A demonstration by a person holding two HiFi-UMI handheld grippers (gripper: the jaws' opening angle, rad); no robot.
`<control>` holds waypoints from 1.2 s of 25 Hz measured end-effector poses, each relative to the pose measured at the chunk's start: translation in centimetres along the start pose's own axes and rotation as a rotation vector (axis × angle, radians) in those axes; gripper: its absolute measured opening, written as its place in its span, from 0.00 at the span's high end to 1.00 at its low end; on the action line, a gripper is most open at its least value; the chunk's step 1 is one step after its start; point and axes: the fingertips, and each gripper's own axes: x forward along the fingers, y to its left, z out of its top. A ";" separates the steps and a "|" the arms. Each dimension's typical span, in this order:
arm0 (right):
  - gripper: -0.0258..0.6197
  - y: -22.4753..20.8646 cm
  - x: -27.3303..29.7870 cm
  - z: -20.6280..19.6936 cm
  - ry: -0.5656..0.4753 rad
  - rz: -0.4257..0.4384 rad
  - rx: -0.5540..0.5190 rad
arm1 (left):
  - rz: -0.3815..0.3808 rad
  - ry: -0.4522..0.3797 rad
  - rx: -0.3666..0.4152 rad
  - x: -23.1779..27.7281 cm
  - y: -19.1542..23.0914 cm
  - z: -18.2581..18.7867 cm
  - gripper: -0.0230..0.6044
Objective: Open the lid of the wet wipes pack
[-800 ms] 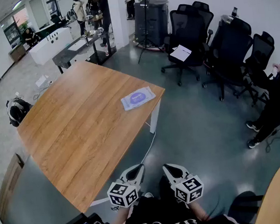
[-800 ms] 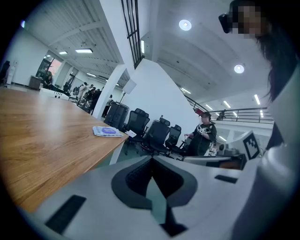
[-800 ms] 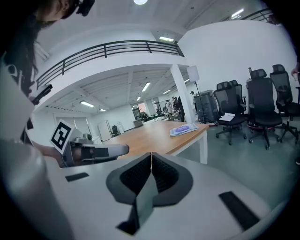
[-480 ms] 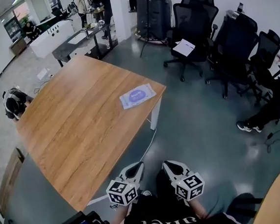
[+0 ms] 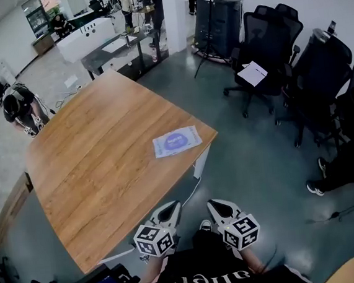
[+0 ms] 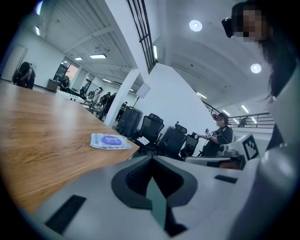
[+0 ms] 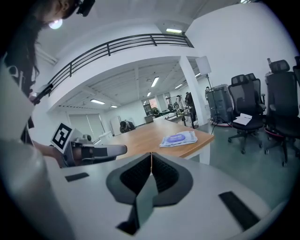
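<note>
— Since the earlier frame the wet wipes pack (image 5: 177, 141) sat lower in the head view, flat near the worktop's (image 5: 97, 158) corner.
— And the grippers?
— Left gripper (image 5: 172, 205) and right gripper (image 5: 213, 203) hung side by side at the waist, well apart from it, jaws closed on nothing. Only the right gripper view showed an overhead railing (image 7: 117, 44).

Wet wipes pack (image 5: 176, 141) flat on wooden counter (image 5: 97, 158), near its right corner, purple oval patch on top. Left gripper (image 5: 172, 205) and right gripper (image 5: 211, 203) side by side low in frame, over grey floor (image 5: 254, 161), well apart from pack, jaws together. Black office chairs (image 5: 267, 42) upper right, paper sheet (image 5: 252, 73) on one seat
</note>
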 end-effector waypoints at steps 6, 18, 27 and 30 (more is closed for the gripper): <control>0.94 -4.5 2.2 1.8 0.038 0.103 -0.032 | 0.057 -0.018 -0.006 5.2 -0.3 1.2 0.96; 0.94 -7.9 5.9 1.9 0.079 0.209 0.048 | 0.213 0.018 -0.018 7.1 3.7 2.1 0.96; 0.94 -11.3 11.7 4.1 0.095 0.172 0.098 | 0.202 0.075 -0.035 11.4 10.1 4.5 0.96; 0.94 -11.5 11.9 5.1 0.086 0.168 0.104 | 0.211 0.097 -0.010 12.0 10.9 4.7 0.96</control>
